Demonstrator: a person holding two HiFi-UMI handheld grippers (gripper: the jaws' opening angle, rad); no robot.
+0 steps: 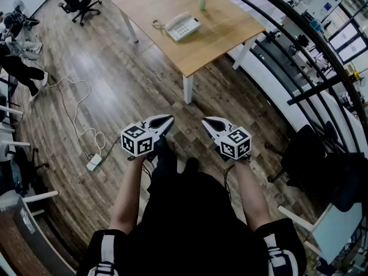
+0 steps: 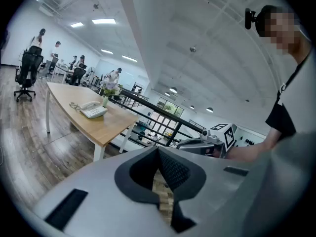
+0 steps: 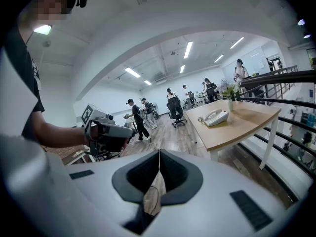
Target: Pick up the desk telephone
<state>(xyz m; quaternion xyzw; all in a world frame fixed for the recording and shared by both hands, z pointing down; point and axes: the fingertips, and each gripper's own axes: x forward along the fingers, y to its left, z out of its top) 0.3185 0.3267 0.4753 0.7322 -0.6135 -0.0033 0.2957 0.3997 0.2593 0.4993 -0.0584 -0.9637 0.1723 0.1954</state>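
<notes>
Fingers (image 2: 173,171) of left gripper (image 1: 167,119) and right gripper (image 1: 208,122) pressed together, nothing between them, both well short of desk (image 1: 224,33) bearing desk telephone (image 1: 182,26).

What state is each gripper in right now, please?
Left gripper: closed, holding nothing.
Right gripper: closed, holding nothing.

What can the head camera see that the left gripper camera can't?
Only the head view shows the white power strip lying on the brown wooden floor, plus the left tongs from outside, shut and empty. Only the left gripper view shows the white ceiling with its long bright lights. Both show the light wooden table, the white desk telephone on it, the small vase of flowers and the right tongs, also shut.
</notes>
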